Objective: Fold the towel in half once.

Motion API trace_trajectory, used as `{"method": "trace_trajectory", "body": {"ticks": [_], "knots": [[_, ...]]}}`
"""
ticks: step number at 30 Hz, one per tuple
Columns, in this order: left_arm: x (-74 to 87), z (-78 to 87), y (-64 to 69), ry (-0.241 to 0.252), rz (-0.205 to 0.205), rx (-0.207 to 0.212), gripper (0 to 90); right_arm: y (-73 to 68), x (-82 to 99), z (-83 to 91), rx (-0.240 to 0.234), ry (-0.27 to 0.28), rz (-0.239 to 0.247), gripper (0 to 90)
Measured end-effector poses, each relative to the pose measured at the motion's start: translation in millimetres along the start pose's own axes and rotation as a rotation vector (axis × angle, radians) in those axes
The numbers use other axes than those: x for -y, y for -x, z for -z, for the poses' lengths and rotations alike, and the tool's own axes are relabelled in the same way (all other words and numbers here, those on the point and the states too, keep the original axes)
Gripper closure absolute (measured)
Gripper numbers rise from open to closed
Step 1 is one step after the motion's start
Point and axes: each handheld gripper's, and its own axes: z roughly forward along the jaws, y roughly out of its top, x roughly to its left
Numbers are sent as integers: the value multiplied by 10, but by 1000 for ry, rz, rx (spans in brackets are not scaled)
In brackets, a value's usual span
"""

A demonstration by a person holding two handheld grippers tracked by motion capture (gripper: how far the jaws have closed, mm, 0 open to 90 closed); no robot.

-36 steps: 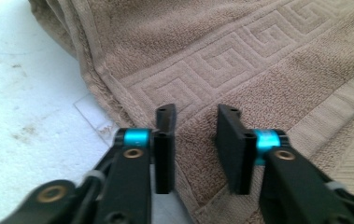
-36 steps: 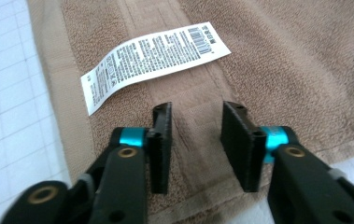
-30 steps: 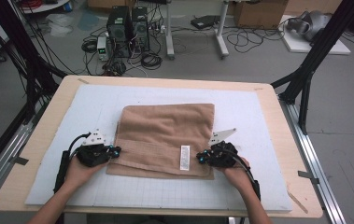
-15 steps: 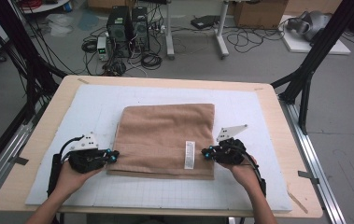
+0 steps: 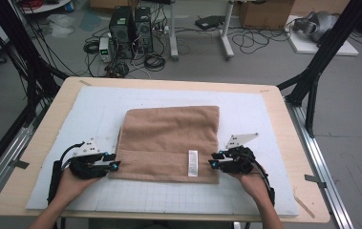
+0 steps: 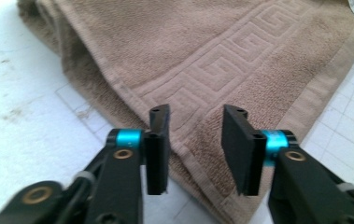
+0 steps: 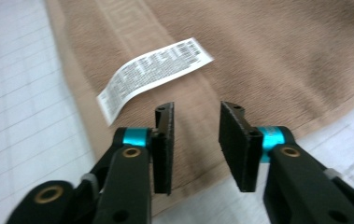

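My left tongs [image 6: 195, 149] stand partly open over the near left corner of the towel [image 5: 169, 143]; their jaws have just been opening, and nothing is pinched between them, the cloth lying flat under the gap. My right tongs [image 7: 195, 147] are the same at the near right corner: partly open, jaws just parted, empty, with the towel's hem below and the white label [image 7: 153, 77] just ahead.

I judge that I am at the release after a fold: the towel lies folded on the surface, both near corners let go. The next move probably calls for backing both tongs off without dragging the edge, then picking fresh corners for another fold, most likely across the width, and gripping all layers at once so they do not slip apart.

The towel is tan terry, soft and looped, with a woven key-pattern band [image 6: 198, 70] and a flat smoother hem along the near edge. At the left side the layers bulge in a rounded fold; how many layers lie there I cannot quite tell. The label is thin printed fabric, curling a little. Under it lies a white gridded mat [image 5: 274, 114], lightly scuffed, on a pale wooden surface [image 5: 40, 143] with rounded corners.
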Motion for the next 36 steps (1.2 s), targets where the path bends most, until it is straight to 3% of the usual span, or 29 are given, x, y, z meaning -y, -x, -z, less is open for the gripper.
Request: {"method": "trace_trajectory", "body": {"ticks": [5, 9, 11, 13, 16, 18, 22, 24, 30, 34, 36], "knots": [[81, -57, 39, -61, -7, 31, 510, -140, 80, -43, -7, -49, 58, 502], [109, -64, 48, -41, -2, 21, 503, -150, 158, -101, -8, -85, 75, 450], [110, -76, 56, -37, -12, 8, 540, -163, 187, -120, 0, -64, 96, 474], [112, -88, 54, -29, -16, 1, 607, -174, 218, -135, 19, -31, 79, 527], [119, -106, 52, -10, -15, 14, 733, -191, 239, -138, 31, -10, 76, 684], [119, -109, 56, -6, -15, 23, 784, -181, 227, -146, 7, -10, 75, 791], [97, -84, 72, -16, -18, 30, 825, -159, 209, -130, -20, -11, 74, 839], [86, -40, 85, -13, -17, 46, 828, -161, 194, -96, -26, -11, 83, 844], [99, 175, 218, -2, -41, 89, 829, -277, 118, 82, -103, -31, 138, 846], [177, 301, 358, -8, -51, 141, 829, -434, 113, 214, -182, -60, 176, 845], [203, 339, 429, -7, -67, 163, 821, -463, 141, 268, -216, -59, 165, 817]]}}
